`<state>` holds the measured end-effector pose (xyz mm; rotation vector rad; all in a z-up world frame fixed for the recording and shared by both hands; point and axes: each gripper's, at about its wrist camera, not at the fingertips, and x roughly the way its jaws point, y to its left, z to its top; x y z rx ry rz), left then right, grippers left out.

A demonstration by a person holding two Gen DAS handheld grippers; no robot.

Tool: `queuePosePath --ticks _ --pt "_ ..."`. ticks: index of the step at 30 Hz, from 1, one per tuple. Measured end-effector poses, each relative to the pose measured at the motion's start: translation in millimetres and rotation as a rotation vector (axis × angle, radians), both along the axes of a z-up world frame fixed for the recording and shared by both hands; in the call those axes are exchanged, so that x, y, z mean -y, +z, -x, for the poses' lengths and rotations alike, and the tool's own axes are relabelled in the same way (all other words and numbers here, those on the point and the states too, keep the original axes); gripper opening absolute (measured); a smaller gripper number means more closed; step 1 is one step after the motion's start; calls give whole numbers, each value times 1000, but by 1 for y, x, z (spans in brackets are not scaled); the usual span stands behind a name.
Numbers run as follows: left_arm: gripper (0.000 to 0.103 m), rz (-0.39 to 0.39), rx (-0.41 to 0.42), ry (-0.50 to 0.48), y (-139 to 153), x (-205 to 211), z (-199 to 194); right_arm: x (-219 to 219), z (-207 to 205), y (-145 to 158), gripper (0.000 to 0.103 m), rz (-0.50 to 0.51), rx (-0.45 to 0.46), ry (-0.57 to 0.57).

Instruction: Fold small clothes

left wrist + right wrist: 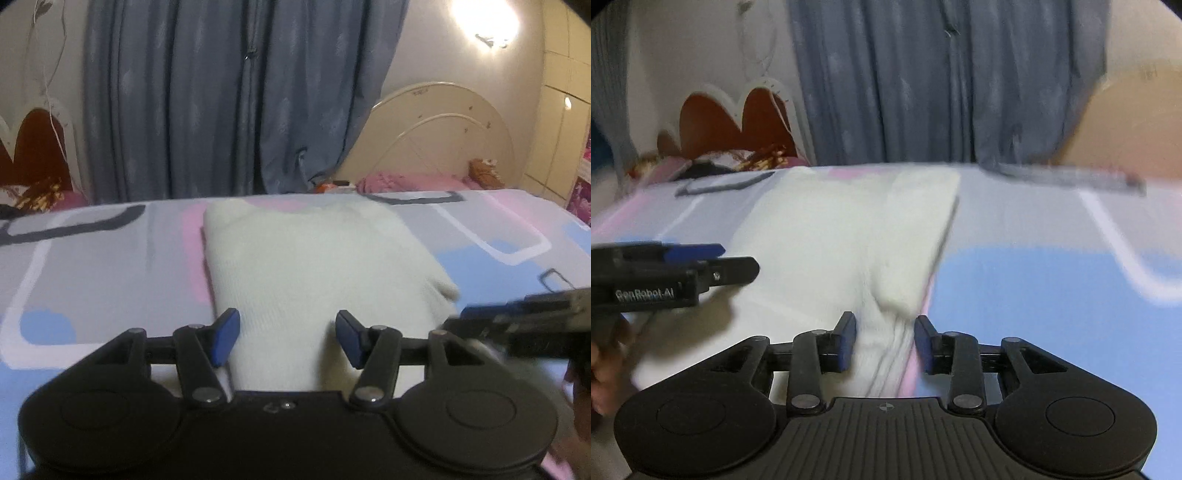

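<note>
- A cream-white knitted garment (306,258), partly folded into a rough rectangle, is lying flat on a bedsheet (92,266) patterned in grey, pink, pale blue and white.
- The left gripper (287,338), black with blue finger pads, is hovering over the near edge of the garment with its jaws spread wide; white fabric is showing between the pads, but neither pad is pinching it.
- The right gripper (885,341) is sitting at the garment's near right corner, jaws parted around a bunched ridge of the fabric; the pads are not closing on it.
- In the right wrist view, the left gripper (716,258) is reaching in from the left side above the garment (842,236), lettering visible on its black body.
- In the left wrist view, the right gripper (480,317) is coming in from the right edge, blurred, just beside the garment's near right corner.
- Blue-grey curtains (229,99) are hanging behind the bed, with a cream arched headboard (443,133) to the right and a red heart-shaped headboard (33,147) to the left.
- A bright wall lamp (484,18) is glaring at top right.
</note>
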<state>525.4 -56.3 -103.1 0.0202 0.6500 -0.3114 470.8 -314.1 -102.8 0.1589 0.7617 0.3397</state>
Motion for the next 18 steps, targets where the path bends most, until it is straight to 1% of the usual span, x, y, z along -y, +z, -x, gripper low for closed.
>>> queuePosePath --ticks 2,3,5,6,7,8,10,11,12,13,14,15,16,17,18 --pt "57 2 0 -9 1 -4 21 6 24 14 34 5 52 -4" --pt "57 -8 -15 -10 -3 -5 31 7 33 17 34 1 56 7" --pt "58 -42 -73 -14 -17 -4 47 5 51 14 34 14 38 23" --pt "58 -44 -89 -2 -24 -4 54 2 56 7 34 40 11 40" --pt "58 -14 -86 15 -26 -8 62 -4 59 -4 34 86 -22 44" --pt "58 1 -97 25 -24 -10 69 -3 68 -8 34 89 -5 30" --pt "58 -4 -86 43 -17 -14 77 2 75 0 34 77 -23 -12" --pt "58 5 -74 48 -13 -17 80 3 81 9 34 78 2 -27" --pt "60 18 -74 53 -13 -20 80 2 88 19 34 69 47 -27" --pt "60 22 -91 62 -16 -23 78 1 94 24 34 53 74 -16" --pt "61 17 -106 70 -19 -24 76 -2 95 26 34 39 74 -1" --pt "63 17 -110 73 -21 -24 78 -6 93 21 34 42 48 9" --pt "63 16 -113 71 -23 -25 78 -11 89 13 34 65 14 14" --pt "64 13 -114 66 -25 -25 80 -16 83 -1 31 104 -41 27" --pt "64 7 -120 63 -23 -24 80 -13 85 -10 31 97 -24 33"
